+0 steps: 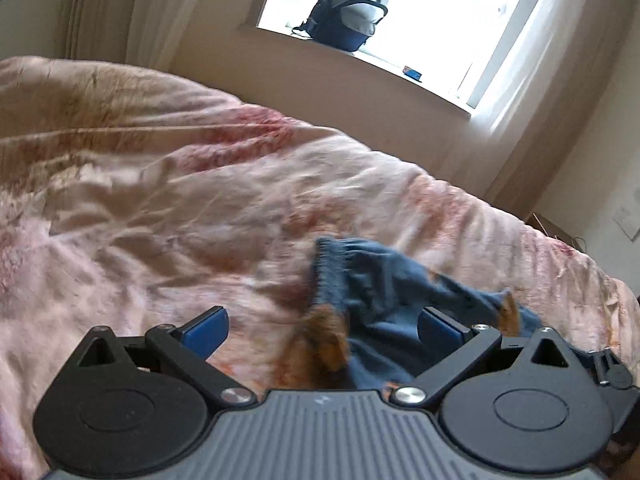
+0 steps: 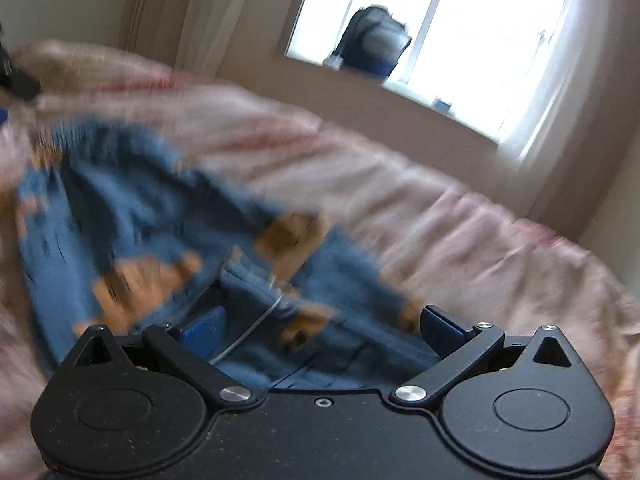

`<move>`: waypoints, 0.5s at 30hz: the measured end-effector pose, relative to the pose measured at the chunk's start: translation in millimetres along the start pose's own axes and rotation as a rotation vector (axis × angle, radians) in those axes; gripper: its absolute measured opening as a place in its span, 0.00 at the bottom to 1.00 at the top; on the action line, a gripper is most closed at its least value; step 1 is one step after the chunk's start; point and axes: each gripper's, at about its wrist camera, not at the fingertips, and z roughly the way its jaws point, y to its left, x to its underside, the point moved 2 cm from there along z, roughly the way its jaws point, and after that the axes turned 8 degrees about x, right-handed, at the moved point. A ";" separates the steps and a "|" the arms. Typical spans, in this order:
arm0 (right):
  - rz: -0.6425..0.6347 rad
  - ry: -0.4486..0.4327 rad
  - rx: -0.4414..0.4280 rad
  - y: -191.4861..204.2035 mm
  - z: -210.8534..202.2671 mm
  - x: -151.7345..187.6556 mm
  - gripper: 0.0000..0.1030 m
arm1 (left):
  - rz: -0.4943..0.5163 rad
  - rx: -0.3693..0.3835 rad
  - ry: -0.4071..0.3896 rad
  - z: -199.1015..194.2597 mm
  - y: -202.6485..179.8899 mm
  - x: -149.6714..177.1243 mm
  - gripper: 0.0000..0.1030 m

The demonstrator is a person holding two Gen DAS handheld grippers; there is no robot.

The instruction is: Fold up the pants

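Small blue pants (image 1: 372, 280) with orange-brown bear prints lie crumpled on a pink floral bed cover (image 1: 160, 200). In the left wrist view my left gripper (image 1: 322, 330) is open, its blue pads (image 1: 208, 330) wide apart, with the pants' ribbed end just ahead and to the right. In the right wrist view the pants (image 2: 132, 216) spread ahead and to the left, blurred by motion. My right gripper (image 2: 320, 330) is open over the near part of the pants, with nothing held between its pads (image 2: 202, 332).
The bed cover (image 2: 440, 220) fills most of both views. Beyond the bed is a beige wall with a bright window and a dark backpack (image 1: 348, 12) on the sill. Curtains hang on both sides. A black part of the other gripper shows at far left (image 2: 16, 80).
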 end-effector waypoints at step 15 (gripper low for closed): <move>0.090 0.062 -0.815 23.8 95.0 -164.5 0.93 | 0.125 0.157 0.075 23.7 31.7 17.6 1.00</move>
